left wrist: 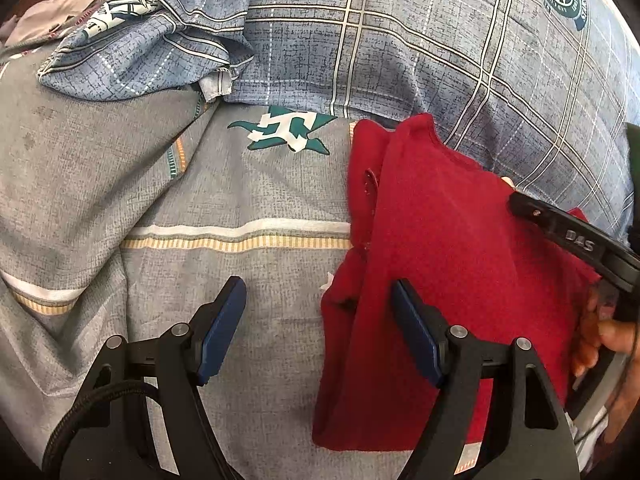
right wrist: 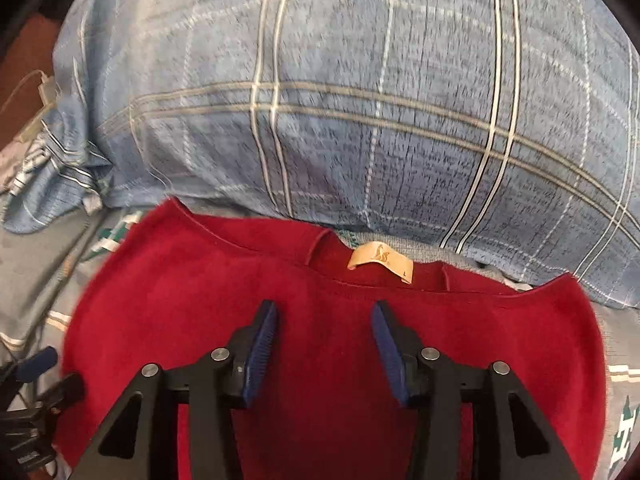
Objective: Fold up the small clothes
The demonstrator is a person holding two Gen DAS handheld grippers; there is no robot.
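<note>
Red garment (right wrist: 328, 320): fuzzy matt knit cloth. Bedsheet (left wrist: 240, 200): grey woven cotton look. Left gripper (left wrist: 318, 308): matt black plastic, blue ribbed pads.

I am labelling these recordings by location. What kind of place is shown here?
Probably a bedroom: the red knit garment lies on a grey printed bedsheet, against a blue plaid pillow.

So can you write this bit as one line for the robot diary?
task: fold clothes | red top: folded on bed | left gripper: open, empty | right gripper: open, over top
</note>
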